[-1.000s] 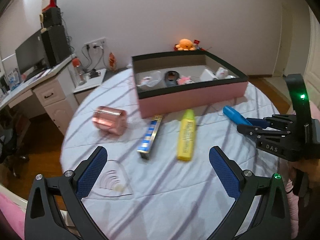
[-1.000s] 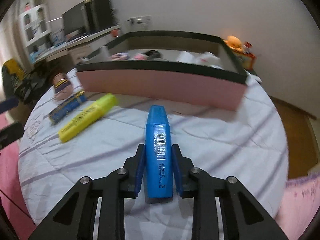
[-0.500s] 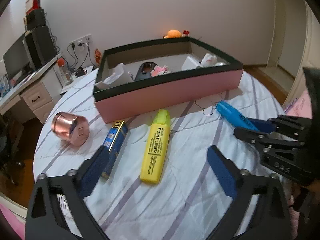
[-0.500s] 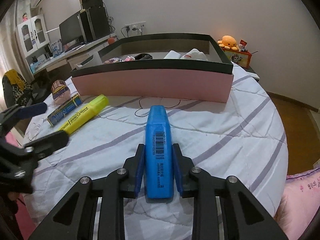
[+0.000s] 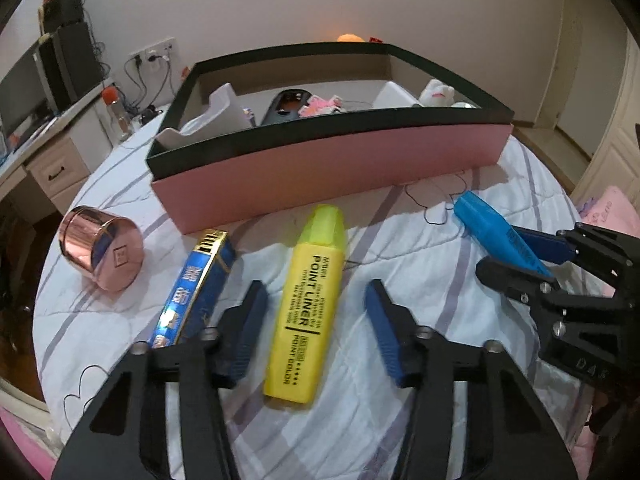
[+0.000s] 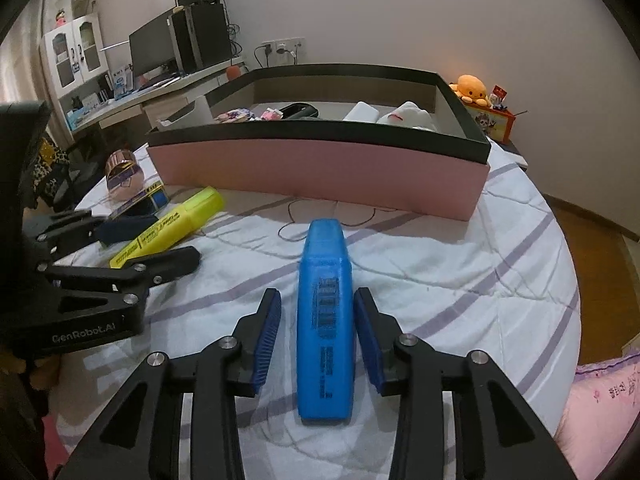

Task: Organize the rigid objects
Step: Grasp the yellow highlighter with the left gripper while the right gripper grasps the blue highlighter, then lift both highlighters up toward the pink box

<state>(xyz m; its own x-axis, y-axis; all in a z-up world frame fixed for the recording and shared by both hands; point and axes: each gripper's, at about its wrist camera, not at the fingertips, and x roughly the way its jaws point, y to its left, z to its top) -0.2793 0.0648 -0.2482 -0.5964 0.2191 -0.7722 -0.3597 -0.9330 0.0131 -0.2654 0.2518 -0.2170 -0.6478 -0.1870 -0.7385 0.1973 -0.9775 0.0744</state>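
Observation:
A blue highlighter [image 6: 326, 312] lies on the white striped cloth between the pads of my right gripper [image 6: 318, 336], which is open with a gap on each side. It also shows in the left wrist view [image 5: 496, 236]. My left gripper [image 5: 316, 332] is open and straddles a yellow highlighter [image 5: 310, 300], pads apart from it. The yellow highlighter also shows in the right wrist view [image 6: 172, 228]. A blue and gold flat box [image 5: 196, 288] and a rose-gold cylinder [image 5: 100, 254] lie to the left.
A long pink box with a black rim [image 5: 332, 160] stands behind the highlighters and holds several items. The round table's cloth [image 6: 460, 264] ends at the right. A desk with a monitor [image 6: 160, 48] stands at the far left.
My right gripper has opened and let go of the blue highlighter, which now lies on the cloth. My left gripper has moved forward and lower over the yellow highlighter, its jaws narrower.

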